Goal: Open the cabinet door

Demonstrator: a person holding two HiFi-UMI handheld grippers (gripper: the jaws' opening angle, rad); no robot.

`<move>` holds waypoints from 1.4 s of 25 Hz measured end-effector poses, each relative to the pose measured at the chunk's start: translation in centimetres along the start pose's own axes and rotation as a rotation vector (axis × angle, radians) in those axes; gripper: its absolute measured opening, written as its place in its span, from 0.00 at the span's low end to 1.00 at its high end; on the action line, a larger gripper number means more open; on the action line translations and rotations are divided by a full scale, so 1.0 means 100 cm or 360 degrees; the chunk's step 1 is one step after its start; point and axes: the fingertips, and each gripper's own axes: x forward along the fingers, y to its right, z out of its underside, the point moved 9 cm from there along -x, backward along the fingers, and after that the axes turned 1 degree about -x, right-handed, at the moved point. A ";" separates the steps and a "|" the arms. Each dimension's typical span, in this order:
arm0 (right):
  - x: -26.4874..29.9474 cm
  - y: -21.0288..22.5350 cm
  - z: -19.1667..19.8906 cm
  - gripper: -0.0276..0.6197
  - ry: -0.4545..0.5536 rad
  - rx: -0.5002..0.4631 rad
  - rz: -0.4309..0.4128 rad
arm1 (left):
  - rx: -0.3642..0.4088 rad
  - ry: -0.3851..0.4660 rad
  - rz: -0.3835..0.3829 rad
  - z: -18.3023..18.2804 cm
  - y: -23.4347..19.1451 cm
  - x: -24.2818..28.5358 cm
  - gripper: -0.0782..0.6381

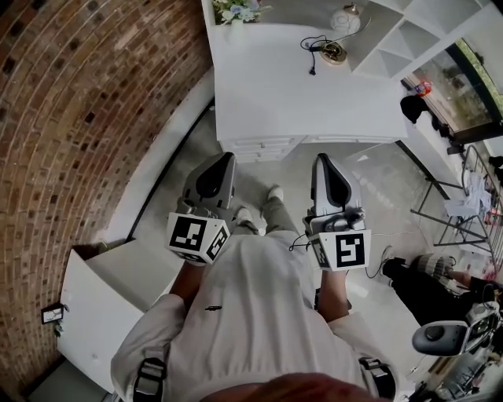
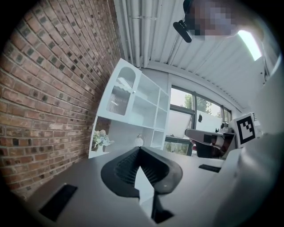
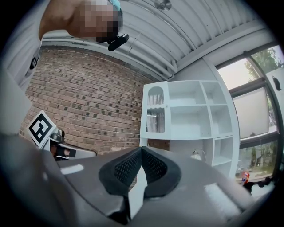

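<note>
Cabinet door is white, ribbed-glass, closed; left gripper and right gripper clenched empty.

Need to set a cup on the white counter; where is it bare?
The front half of the counter is bare, from its front edge to the black cable. The back is crowded: flowers by the brick wall, white globe beside the shelves.

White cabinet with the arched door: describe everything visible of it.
The white cabinet stands beside the brick wall and looks like painted wood. At its upper left is one door, an arched pane over a ribbed pane, apparently shut. Open shelves fill the rest. Below is a counter carrying flowers. Nothing touches the door.
</note>
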 end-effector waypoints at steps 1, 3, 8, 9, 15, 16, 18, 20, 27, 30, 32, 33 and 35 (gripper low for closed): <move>0.002 0.003 0.003 0.06 -0.0009 -0.0003 0.0003 | -0.0002 -0.0005 -0.0008 0.000 -0.001 0.002 0.12; 0.007 0.007 0.006 0.06 -0.0002 0.0013 0.0003 | -0.0007 -0.0018 -0.0021 0.001 -0.003 0.006 0.12; 0.021 0.021 0.010 0.06 0.0072 0.0042 -0.0026 | 0.0014 -0.0052 -0.0011 -0.001 -0.003 0.026 0.12; 0.025 0.025 0.012 0.06 0.0071 0.0038 -0.0025 | 0.0019 -0.0054 -0.0009 -0.002 -0.004 0.032 0.12; 0.054 0.055 0.022 0.06 0.0074 0.0054 -0.0021 | 0.0036 -0.0051 -0.0013 -0.007 -0.011 0.073 0.12; 0.060 0.061 0.024 0.06 0.0076 0.0059 -0.0024 | 0.0041 -0.0047 -0.0016 -0.009 -0.013 0.080 0.12; 0.074 0.071 0.025 0.06 0.0085 0.0067 -0.0039 | 0.0046 -0.0038 -0.0022 -0.015 -0.017 0.095 0.12; 0.090 0.080 0.023 0.06 0.0101 0.0072 -0.0064 | 0.0049 -0.0030 -0.0025 -0.020 -0.021 0.111 0.12; 0.145 0.117 0.020 0.06 0.0161 0.0121 -0.0159 | 0.0083 0.0001 -0.0049 -0.040 -0.033 0.169 0.12; 0.167 0.130 0.020 0.06 0.0156 0.0119 -0.0181 | 0.0083 0.0010 -0.0073 -0.046 -0.037 0.189 0.12; 0.180 0.139 0.019 0.06 0.0158 0.0138 -0.0211 | 0.0092 0.0020 -0.0095 -0.050 -0.039 0.200 0.12; 0.187 0.144 0.020 0.06 0.0158 0.0152 -0.0229 | 0.0095 0.0026 -0.0106 -0.051 -0.040 0.206 0.12; 0.198 0.155 0.022 0.06 0.0155 0.0171 -0.0260 | 0.0103 0.0042 -0.0129 -0.054 -0.040 0.218 0.12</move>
